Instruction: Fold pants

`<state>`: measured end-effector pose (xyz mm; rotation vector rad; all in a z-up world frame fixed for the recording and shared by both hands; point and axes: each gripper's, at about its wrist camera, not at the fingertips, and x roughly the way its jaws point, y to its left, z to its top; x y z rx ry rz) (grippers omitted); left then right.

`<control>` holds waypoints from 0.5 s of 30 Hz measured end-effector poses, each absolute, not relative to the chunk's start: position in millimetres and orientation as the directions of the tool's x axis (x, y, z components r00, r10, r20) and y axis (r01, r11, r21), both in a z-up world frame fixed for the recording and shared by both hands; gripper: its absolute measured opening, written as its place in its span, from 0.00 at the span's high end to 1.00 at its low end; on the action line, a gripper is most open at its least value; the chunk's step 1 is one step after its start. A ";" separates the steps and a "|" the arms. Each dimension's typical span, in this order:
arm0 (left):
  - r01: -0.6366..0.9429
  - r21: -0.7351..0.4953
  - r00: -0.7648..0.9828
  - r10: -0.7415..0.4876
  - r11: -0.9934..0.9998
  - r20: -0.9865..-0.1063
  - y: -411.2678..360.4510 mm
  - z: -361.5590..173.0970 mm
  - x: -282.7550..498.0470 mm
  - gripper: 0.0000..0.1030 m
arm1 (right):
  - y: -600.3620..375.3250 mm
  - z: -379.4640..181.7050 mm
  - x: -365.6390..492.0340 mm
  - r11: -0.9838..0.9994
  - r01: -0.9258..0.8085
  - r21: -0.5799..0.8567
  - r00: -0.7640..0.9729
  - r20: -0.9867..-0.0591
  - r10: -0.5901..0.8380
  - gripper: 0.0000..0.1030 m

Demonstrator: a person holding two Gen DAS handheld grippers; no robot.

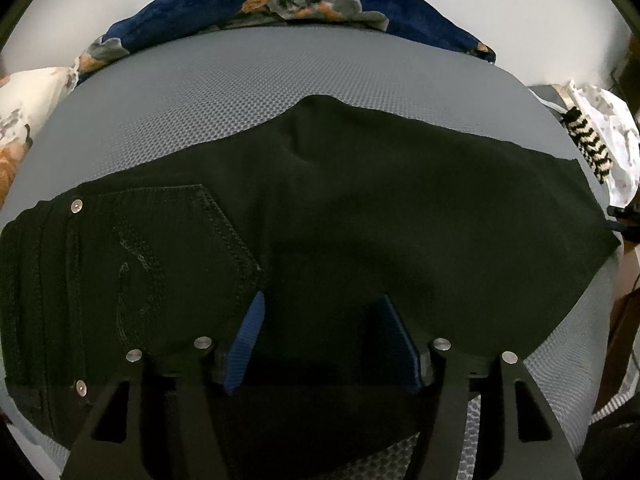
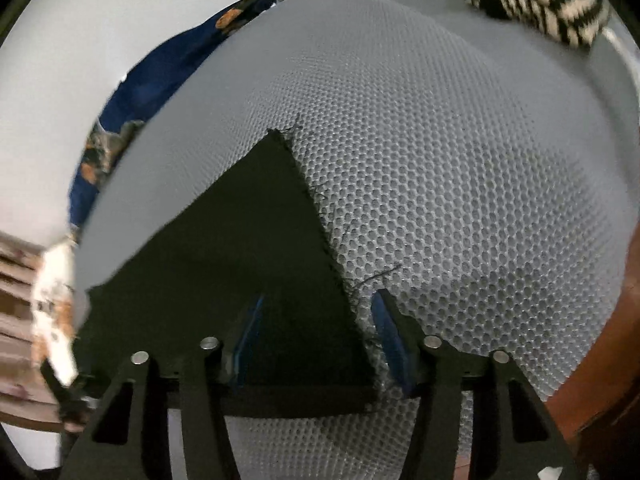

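Observation:
Black pants (image 1: 360, 208) lie flat across a grey mesh mattress (image 1: 208, 92), waistband and back pocket (image 1: 168, 248) at the left, leg ends at the right. My left gripper (image 1: 322, 304) is open, its blue-padded fingers (image 1: 252, 320) just above the pants near the pocket. My right gripper (image 2: 318, 304) is open over the frayed leg hem (image 2: 320, 224); the hem corner lies between its fingers (image 2: 384, 320). The pants also show in the right wrist view (image 2: 240, 240).
A dark blue floral blanket (image 1: 280, 4) lies along the mattress's far edge. A black-and-cream striped knit (image 1: 588, 140) and white cloth (image 1: 612, 128) sit at the right end. A pale floral cloth (image 1: 24, 96) is at the left. Brown wood (image 2: 608, 360) borders the mattress.

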<state>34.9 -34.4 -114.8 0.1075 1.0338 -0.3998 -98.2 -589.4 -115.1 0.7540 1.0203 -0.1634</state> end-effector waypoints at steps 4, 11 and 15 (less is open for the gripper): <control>0.358 -0.102 0.441 -0.264 0.928 -0.858 -37.5 -114.7 37.0 0.38 | -595.8 -126.5 -99.8 0.692 0.406 0.597 0.562 -0.760 0.326 0.60; 0.357 -0.117 0.422 -0.272 0.927 -0.865 -45.7 -112.5 37.7 0.37 | -597.9 -136.6 -89.6 0.677 0.329 0.659 0.567 -0.711 0.417 0.75; 0.395 -0.102 0.408 -0.274 0.913 -0.871 -59.4 -112.0 36.6 0.37 | -590.2 -144.3 -75.1 0.664 0.289 0.690 0.585 -0.676 0.448 0.85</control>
